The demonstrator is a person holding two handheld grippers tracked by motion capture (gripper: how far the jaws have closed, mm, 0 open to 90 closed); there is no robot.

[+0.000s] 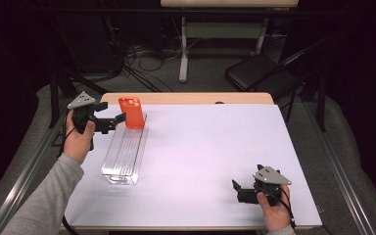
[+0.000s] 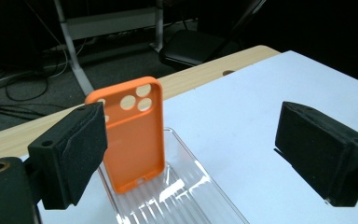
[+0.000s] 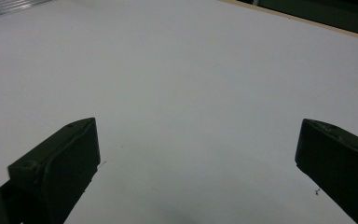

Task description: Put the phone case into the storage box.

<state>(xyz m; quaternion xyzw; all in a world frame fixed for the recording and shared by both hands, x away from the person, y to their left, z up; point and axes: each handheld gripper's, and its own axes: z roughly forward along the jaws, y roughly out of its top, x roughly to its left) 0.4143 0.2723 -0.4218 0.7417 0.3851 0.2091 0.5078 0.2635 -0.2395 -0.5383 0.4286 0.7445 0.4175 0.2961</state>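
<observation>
An orange phone case (image 1: pixel 132 112) (image 2: pixel 133 135) stands upright, camera holes at the top, in the far end of a clear ridged tray (image 1: pixel 122 161) (image 2: pixel 196 200) on the left of the table. My left gripper (image 1: pixel 113 122) (image 2: pixel 191 154) hovers just left of the case, open, its pads clear of it. In the left gripper view the left pad (image 2: pixel 72 158) overlaps the case's edge and nothing lies between the jaws. My right gripper (image 1: pixel 240 191) (image 3: pixel 196 168) rests near the front right corner, open, over bare white sheet.
A white sheet (image 1: pixel 205 156) covers the table, with a wooden strip (image 1: pixel 186 98) along the far edge. Beyond it stand a black chair (image 1: pixel 254 71) and a desk's legs with cables on the floor. Metal rails (image 1: pixel 24 176) run along both sides.
</observation>
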